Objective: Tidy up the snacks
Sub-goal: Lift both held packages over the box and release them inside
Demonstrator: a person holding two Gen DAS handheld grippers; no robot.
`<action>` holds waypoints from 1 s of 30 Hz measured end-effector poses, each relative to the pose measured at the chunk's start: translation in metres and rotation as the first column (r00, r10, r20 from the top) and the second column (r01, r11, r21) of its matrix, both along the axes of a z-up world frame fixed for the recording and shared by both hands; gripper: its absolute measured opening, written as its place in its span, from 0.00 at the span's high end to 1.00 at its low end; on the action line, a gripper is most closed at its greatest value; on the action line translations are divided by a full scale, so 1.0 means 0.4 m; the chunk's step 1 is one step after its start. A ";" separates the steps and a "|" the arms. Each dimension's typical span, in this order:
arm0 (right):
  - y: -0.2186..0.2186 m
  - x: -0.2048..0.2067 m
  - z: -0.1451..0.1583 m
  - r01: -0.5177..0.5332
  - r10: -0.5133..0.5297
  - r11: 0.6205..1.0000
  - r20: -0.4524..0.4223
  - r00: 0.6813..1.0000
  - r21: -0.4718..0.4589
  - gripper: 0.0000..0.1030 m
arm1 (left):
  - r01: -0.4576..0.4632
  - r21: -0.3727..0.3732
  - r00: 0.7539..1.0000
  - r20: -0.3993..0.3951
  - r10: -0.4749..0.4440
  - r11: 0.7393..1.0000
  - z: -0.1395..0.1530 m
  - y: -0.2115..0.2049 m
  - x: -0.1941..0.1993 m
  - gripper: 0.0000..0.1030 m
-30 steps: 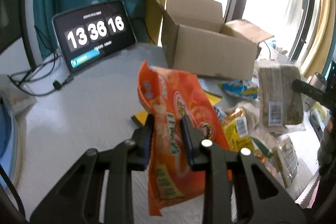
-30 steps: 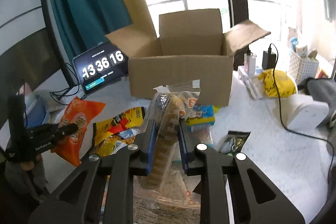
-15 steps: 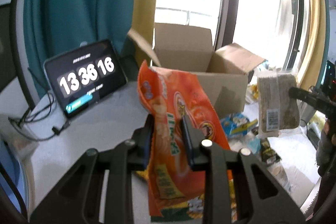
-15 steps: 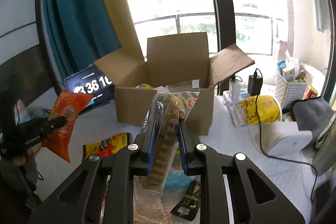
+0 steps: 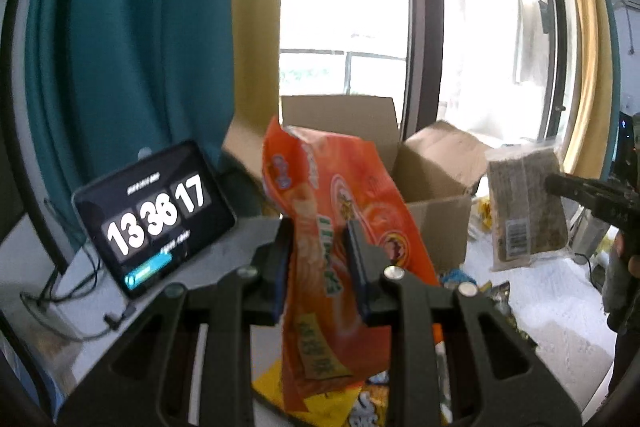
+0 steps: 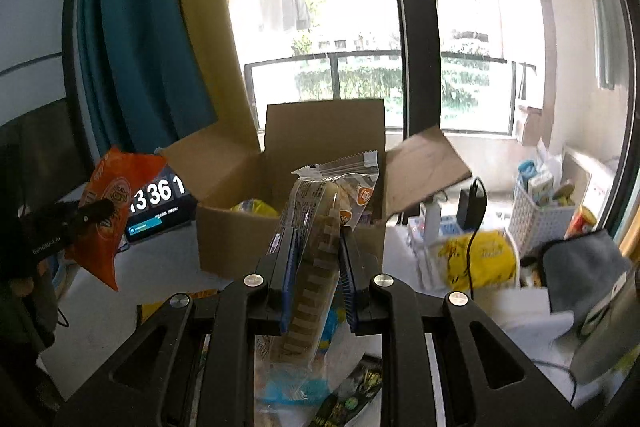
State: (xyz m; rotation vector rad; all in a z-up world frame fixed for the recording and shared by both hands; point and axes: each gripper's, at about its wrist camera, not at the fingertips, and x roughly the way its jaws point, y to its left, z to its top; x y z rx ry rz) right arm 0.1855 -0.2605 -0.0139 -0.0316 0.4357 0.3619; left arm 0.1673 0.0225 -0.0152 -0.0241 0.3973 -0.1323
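The left tool (image 5: 320,259) was clamped on an orange snack bag (image 5: 340,227), which stood upright between its pads, raised clear of the white counter (image 5: 560,327). The right tool (image 6: 318,259) was closed tight on a clear packet of wafer biscuits (image 6: 320,239), also lifted off the surface. Both packets hung in front of the open cardboard box (image 6: 240,239) at the far side of the counter, the orange bag to the left of it in the right wrist view and the wafer packet near its front wall. A yellow packet (image 6: 256,207) lay inside the box. To the left of the box a tablet (image 5: 154,217) leaned showing a clock. More snack packets (image 5: 320,399) lay on the counter beneath the tools. At far right stood a white basket (image 6: 540,219).
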 end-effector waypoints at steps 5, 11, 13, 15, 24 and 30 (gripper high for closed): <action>0.004 0.036 0.033 -0.001 0.001 1.000 0.049 0.999 -0.017 0.79 | 0.018 0.032 0.998 0.063 -0.020 0.999 0.051 -0.014 0.038 0.74; 0.009 0.087 0.070 0.004 -0.001 1.000 0.094 0.996 -0.024 0.79 | 0.030 0.057 0.993 0.113 -0.036 0.998 0.088 -0.034 0.093 0.73; 0.011 0.109 0.080 0.008 -0.005 1.000 0.109 0.994 -0.027 0.79 | 0.028 0.063 0.992 0.125 -0.036 0.998 0.095 -0.037 0.116 0.73; 0.011 0.128 0.086 0.011 -0.008 1.000 0.117 0.993 -0.025 0.79 | 0.023 0.063 0.991 0.133 -0.032 0.998 0.098 -0.038 0.142 0.73; 0.020 0.225 0.104 0.025 -0.020 0.999 0.151 0.988 -0.027 0.79 | -0.001 0.055 0.991 0.135 -0.007 0.998 0.096 -0.034 0.267 0.73; 0.025 0.295 0.098 0.038 -0.035 0.999 0.152 0.988 -0.017 0.79 | -0.025 0.052 0.991 0.135 0.018 0.998 0.078 -0.036 0.358 0.73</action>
